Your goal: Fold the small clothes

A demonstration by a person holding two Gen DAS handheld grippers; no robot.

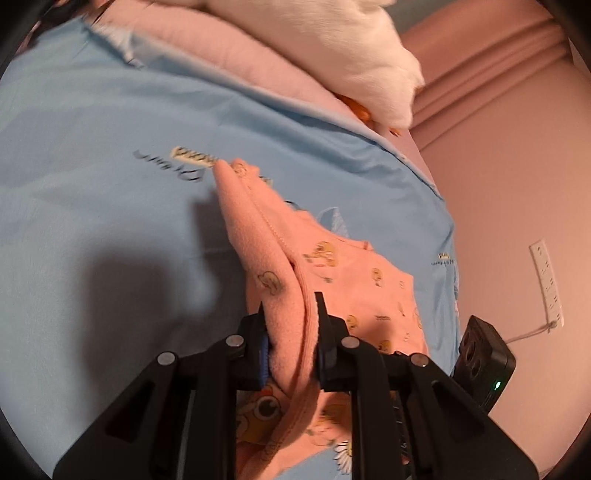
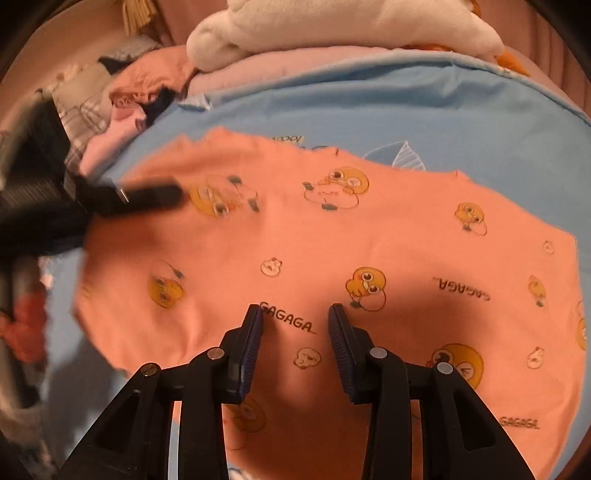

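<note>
A salmon-pink small garment (image 2: 332,240) printed with yellow ducks and "GAGAGA" lies spread on a light blue sheet (image 2: 406,110). In the left wrist view my left gripper (image 1: 290,302) is shut on a raised fold of the garment (image 1: 354,273), and the cloth runs up from the pads as a ridge. The same gripper shows as a blurred black shape (image 2: 147,195) at the garment's left side. My right gripper (image 2: 295,308) hovers over the garment's near middle. Its fingers stand apart with no cloth pinched between them.
A white plush toy (image 2: 332,26) and a pale pink blanket (image 1: 229,62) lie at the back of the sheet. A heap of mixed clothes (image 2: 122,96) sits at the back left. A black device with a green light (image 1: 484,362) and a white power strip (image 1: 546,284) are off the sheet's right edge.
</note>
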